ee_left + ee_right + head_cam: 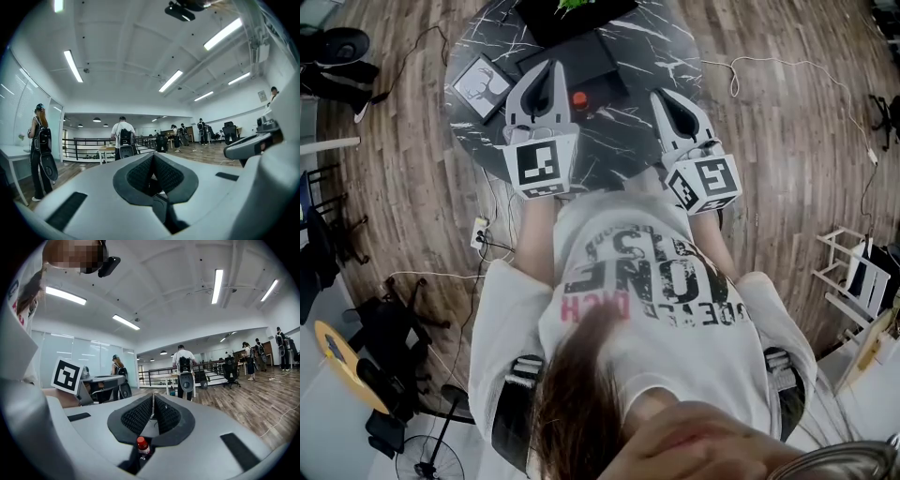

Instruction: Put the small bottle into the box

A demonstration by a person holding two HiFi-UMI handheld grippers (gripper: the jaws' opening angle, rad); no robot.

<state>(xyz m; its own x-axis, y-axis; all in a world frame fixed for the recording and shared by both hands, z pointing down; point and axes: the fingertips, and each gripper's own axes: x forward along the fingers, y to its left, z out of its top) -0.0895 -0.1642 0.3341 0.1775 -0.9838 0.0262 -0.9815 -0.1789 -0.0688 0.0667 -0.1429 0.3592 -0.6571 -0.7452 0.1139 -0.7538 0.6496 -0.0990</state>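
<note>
The small bottle [579,98], clear with a red cap, stands on the round dark marble table [628,131], just in front of a flat black box [572,58]. Both grippers are held above the table's near part and point level into the room. My left gripper [538,67] is left of the bottle, its jaws shut with nothing between them [153,155]. My right gripper [664,97] is to the bottle's right, its pads meeting at the tips [153,397]. Through the gap under the right jaws the bottle [142,445] shows, apart from them.
A framed deer picture [481,84] lies at the table's left. A black tray with something green [572,11] sits at its far edge. Cables [787,66] run over the wooden floor. People with backpacks [123,140] stand at desks far off in the room.
</note>
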